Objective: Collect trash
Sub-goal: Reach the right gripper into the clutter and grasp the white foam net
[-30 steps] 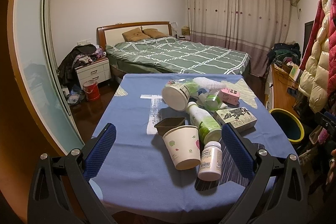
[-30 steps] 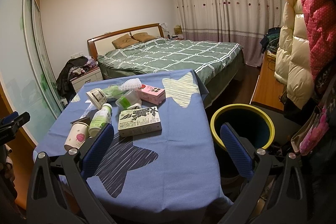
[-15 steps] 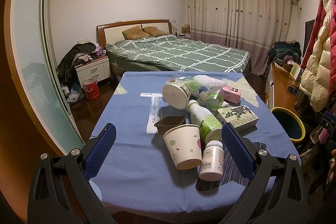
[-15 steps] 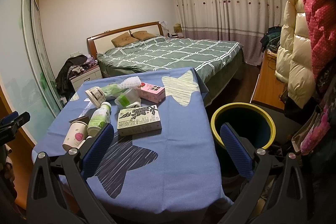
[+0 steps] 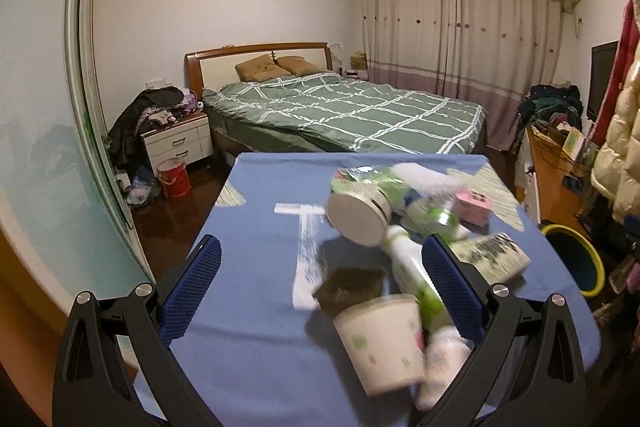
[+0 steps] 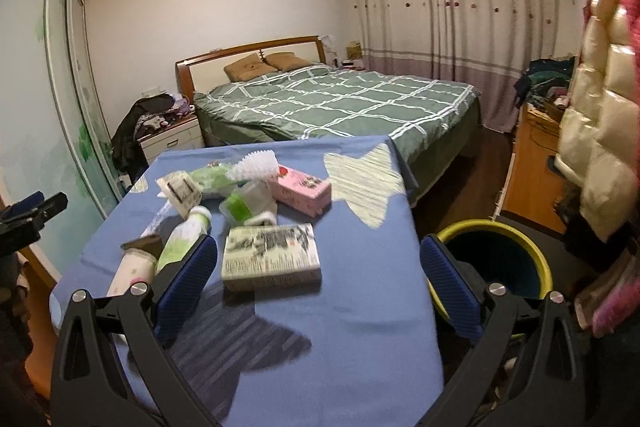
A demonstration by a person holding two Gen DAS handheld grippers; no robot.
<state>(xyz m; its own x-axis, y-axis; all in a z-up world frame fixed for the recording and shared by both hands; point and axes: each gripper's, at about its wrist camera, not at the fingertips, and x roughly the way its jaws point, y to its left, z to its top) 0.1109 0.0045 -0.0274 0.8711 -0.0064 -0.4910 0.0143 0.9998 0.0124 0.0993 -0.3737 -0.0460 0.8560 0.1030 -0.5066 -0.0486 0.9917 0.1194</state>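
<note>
Left wrist view: left gripper [image 5: 320, 287] has closed in on the pile since half a second ago, items now larger and motion-blurred; fingers spread wide, nothing between the pads. Paper cup [image 5: 380, 341] lies on its side just ahead and slightly right of centre, mouth hidden, so contents unknown; the small white pill bottle [image 5: 440, 367] sits beside it near the right finger [image 5: 450, 287]. Behind them: brown paper tray [image 5: 348, 283], looks empty, a green-and-white bottle [image 5: 408, 271] lying down, and a round tub [image 5: 360, 215] on its side with lid on. Right wrist view: right gripper [image 6: 318, 285] has also eased forward and slightly down, fingers wide apart and holding nothing, lined up on the printed carton [image 6: 272, 257] flat on the blue desk [image 6: 360, 327]. Pink box [image 6: 302, 189], white spiky brush [image 6: 258, 163] and a green-lidded container [image 6: 244, 203] are further back in the same cluster. Yellow-rimmed bin [image 6: 540, 259] stands on the floor just off the desk's right edge; the visible interior looks dark, nothing identifiable inside. Judgement: nothing collected yet, both hands on first approach; likely cup for left, carton for right, then over to the bin.
</note>
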